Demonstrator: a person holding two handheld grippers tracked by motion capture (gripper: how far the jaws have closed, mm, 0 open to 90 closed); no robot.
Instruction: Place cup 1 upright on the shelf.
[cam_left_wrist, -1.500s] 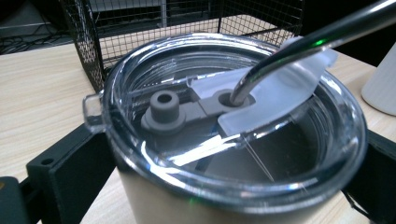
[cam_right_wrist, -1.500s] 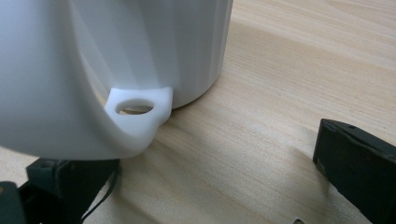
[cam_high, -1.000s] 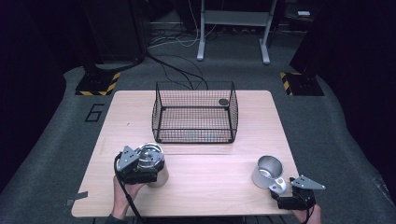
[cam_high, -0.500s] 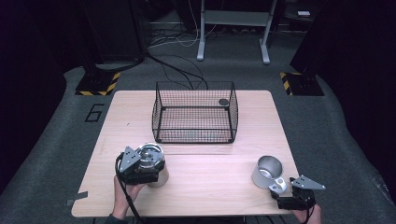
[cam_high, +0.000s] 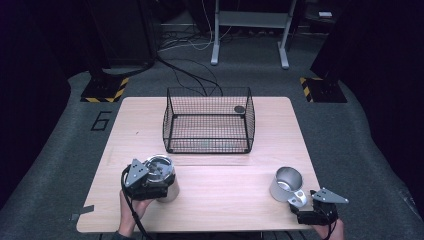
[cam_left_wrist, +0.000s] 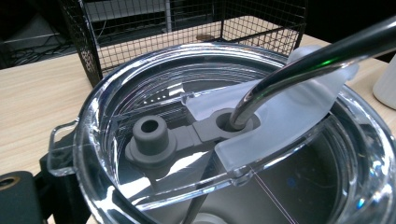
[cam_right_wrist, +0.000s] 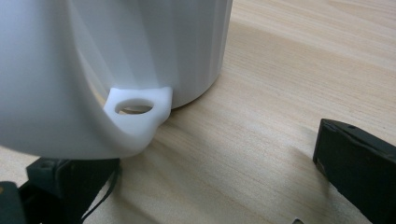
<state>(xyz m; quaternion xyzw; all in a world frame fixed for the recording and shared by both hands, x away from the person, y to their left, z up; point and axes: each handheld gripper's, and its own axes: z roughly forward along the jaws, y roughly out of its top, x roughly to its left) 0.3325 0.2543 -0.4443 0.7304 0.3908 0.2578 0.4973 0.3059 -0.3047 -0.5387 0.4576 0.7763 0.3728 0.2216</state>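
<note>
Two claws at cups on the bench, wire basket (cam_high: 208, 121) behind
Left claw (cam_high: 150, 181) is against the lidded tumbler (cam_high: 161, 176) (grip unclear, straw (cam_left_wrist: 308, 60) through lid); right claw (cam_high: 309, 207), jaws wide, sits beside the white mug (cam_high: 286, 183) near the bench (cam_high: 225, 200) front edge

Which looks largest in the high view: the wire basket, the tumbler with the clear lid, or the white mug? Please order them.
1. Wire basket, clearly the largest.
2. Tumbler with clear lid and white mug: they look about alike in size, and the left gripper partly covers the tumbler, so I do not rank them.
</note>
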